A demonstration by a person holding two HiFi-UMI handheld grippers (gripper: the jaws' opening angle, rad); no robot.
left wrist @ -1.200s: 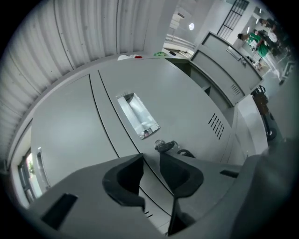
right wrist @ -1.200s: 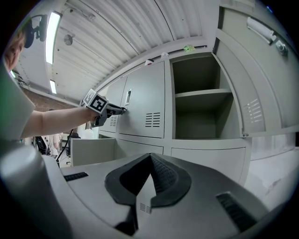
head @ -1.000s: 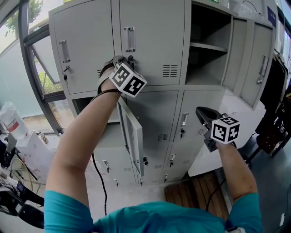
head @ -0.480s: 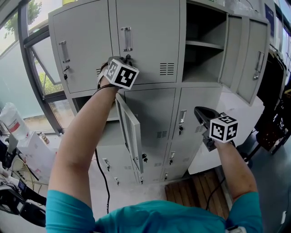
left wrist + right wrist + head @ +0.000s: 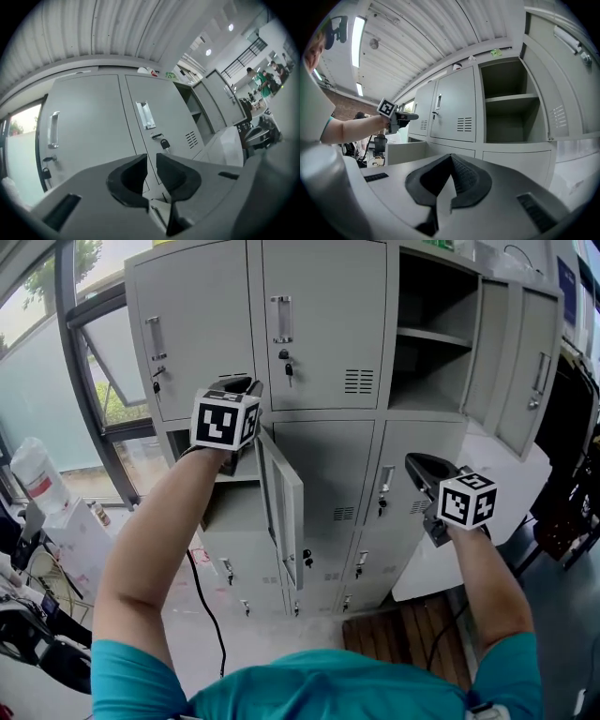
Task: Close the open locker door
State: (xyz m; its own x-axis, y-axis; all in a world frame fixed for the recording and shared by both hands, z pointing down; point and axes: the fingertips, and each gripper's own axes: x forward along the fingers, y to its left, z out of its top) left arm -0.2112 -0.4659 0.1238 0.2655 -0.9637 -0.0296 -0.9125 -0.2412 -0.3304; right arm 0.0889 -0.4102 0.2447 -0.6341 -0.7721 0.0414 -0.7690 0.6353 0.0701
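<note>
**Locker door waits to be shut.** A person faces a bank of grey lockers with a gripper in each hand. The middle-row door stands swung out almost square to the cabinet front, leaving its compartment exposed. No part of the closing shows as done.

The left gripper hovers just above that door's top edge, pointing at the cabinet. Its jaws have just been closing and stand narrowly apart with nothing between them; only the upper doors show through the gap. Whether the gripper touches the door cannot be told.

The right gripper is held well apart from the door, off to the right in front of the lower lockers, with its jaws together and empty.

At the top right a second locker door also hangs open, showing a bare shelf.

By the look of it the whole job is left: the swung-out door has to be pushed back flat against the cabinet until it shuts.
</note>
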